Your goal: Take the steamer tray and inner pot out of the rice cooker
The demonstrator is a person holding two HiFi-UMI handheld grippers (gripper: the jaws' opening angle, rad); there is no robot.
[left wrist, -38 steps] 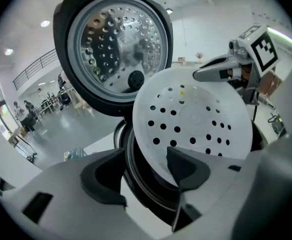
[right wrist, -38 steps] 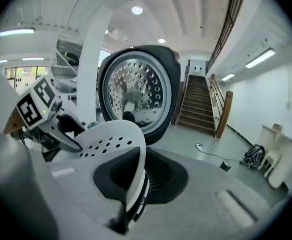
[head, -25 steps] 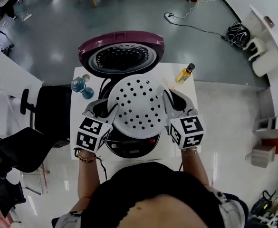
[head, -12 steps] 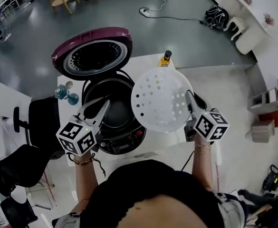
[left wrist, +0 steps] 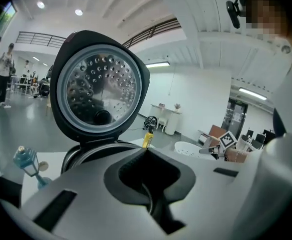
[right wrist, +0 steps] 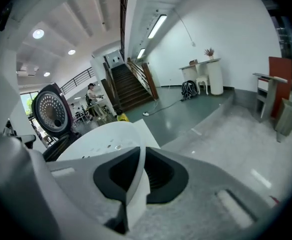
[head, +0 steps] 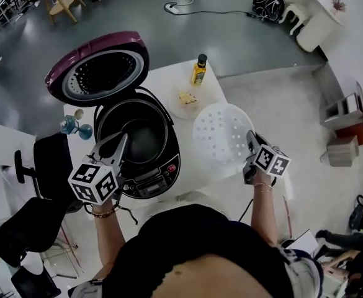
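The rice cooker [head: 145, 177] stands open, its purple lid [head: 97, 67] tipped back. The dark inner pot [head: 145, 143] sits inside it. My left gripper [head: 124, 136] is at the pot's near-left rim. Its jaws have just been closing, and a thin edge of the rim shows between the pads in the left gripper view [left wrist: 146, 194]. My right gripper [head: 249, 146] is shut on the rim of the white perforated steamer tray [head: 221, 136]. It holds the tray low over the table's right side. The tray's rim [right wrist: 136, 174] runs between those jaws.
On the white table [head: 162, 79], behind the tray, stand a yellow bottle [head: 198, 70] and a small plate of food [head: 184, 99]. A blue glass ornament [head: 76, 126] sits left of the cooker. A black chair [head: 48, 160] stands at the table's left. The table's right edge is close under the tray.
The left gripper let go of the tray and closed at the pot's rim. The right gripper carried the tray from above the cooker to the right and down.
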